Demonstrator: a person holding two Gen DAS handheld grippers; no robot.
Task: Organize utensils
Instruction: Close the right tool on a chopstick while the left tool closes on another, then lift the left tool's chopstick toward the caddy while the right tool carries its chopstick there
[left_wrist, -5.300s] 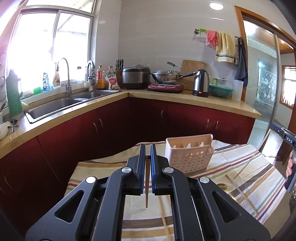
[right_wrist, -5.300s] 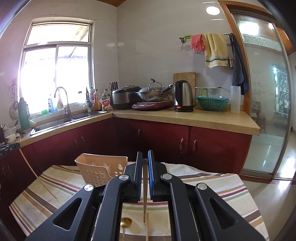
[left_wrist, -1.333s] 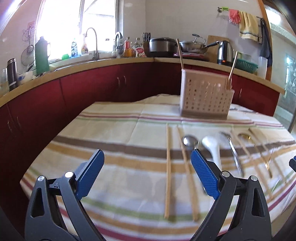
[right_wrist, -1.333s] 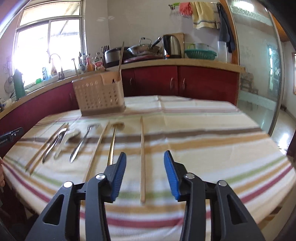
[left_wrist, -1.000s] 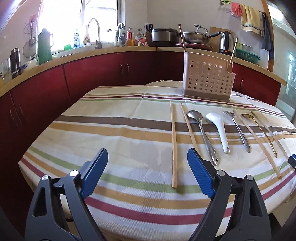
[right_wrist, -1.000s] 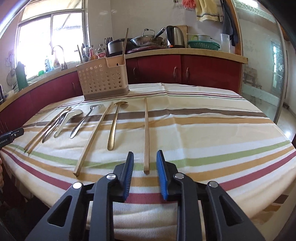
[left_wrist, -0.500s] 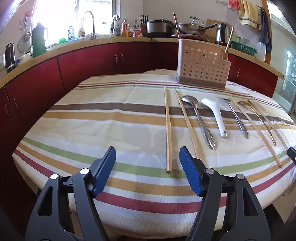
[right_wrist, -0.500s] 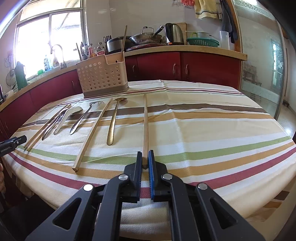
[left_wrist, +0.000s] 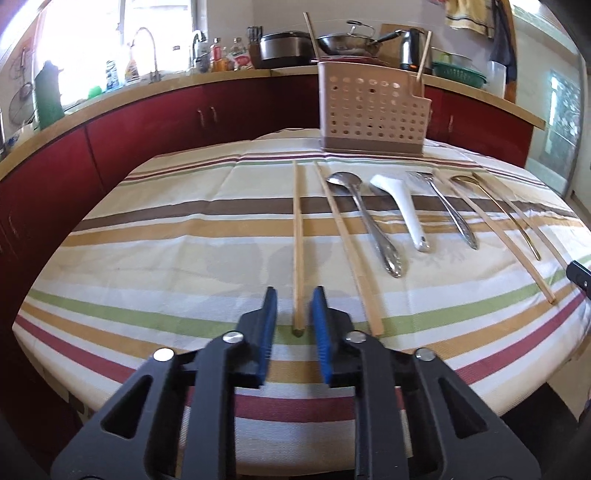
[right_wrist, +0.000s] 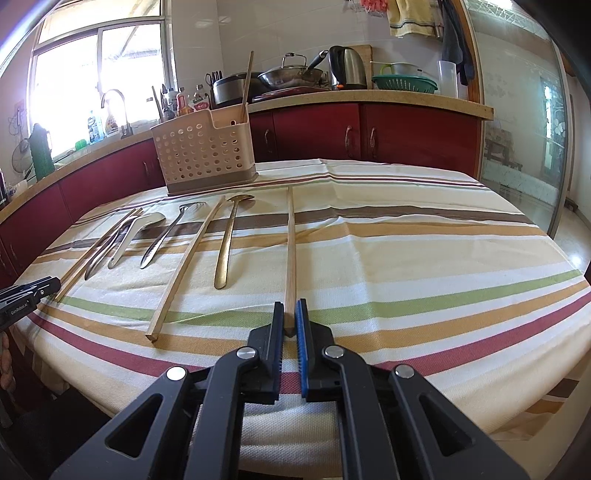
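Right claw (right_wrist: 290, 314) around chopstick (right_wrist: 290, 251) end

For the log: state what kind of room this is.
A home kitchen, most likely: a sink faucet under the window, a wok and electric kettle on the red-cabinet counter, and a utensil caddy on a cloth-covered table.
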